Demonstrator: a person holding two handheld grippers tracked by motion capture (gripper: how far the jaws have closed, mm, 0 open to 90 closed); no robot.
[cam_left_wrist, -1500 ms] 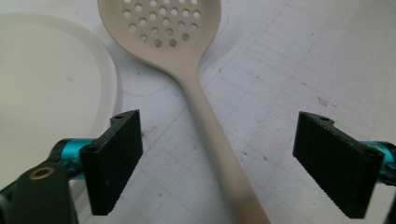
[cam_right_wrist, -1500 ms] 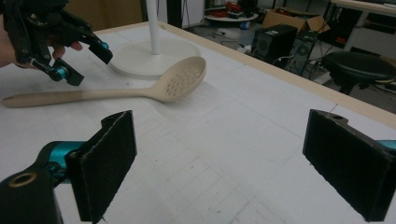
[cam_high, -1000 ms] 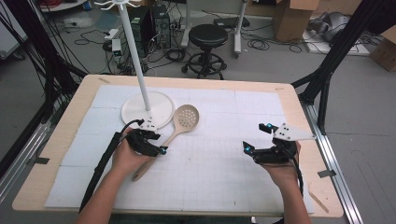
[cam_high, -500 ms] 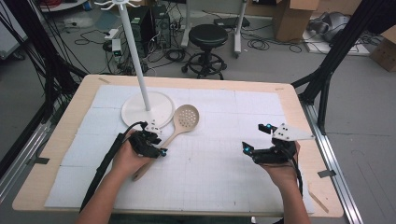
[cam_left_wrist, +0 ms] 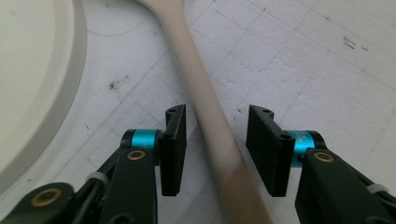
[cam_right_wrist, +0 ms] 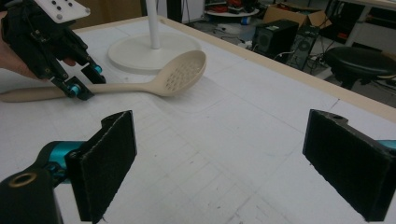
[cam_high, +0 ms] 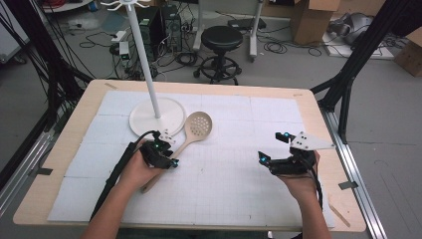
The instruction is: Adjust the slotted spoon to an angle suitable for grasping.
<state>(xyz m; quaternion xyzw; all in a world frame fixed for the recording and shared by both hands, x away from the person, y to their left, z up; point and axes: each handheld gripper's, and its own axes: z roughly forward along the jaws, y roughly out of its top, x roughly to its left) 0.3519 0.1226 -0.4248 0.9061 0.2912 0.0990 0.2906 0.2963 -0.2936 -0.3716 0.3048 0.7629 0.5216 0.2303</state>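
Note:
A beige slotted spoon (cam_high: 198,125) lies on the white gridded mat, bowl toward the stand and handle toward the near left. My left gripper (cam_high: 166,157) points down over the handle (cam_left_wrist: 205,107), one jaw on each side. Its jaws have just been closing, and a narrow gap still shows between each pad (cam_left_wrist: 175,149) and the handle. My right gripper (cam_high: 271,147) rests at the right of the mat, open wide with nothing between its pads (cam_right_wrist: 107,163). In the right gripper view the spoon (cam_right_wrist: 182,72) and the left gripper (cam_right_wrist: 81,81) show farther off.
A white stand with a round base (cam_high: 157,117) and a tall pole sits just behind the spoon, close to the left gripper. The base rim (cam_left_wrist: 32,70) lies beside the left jaw. The wooden table edge (cam_high: 318,114) borders the mat. A stool and cables stand beyond.
The left gripper's jaws have drawn closer around the spoon handle. Both hands stay about where they were, and the spoon has not moved.

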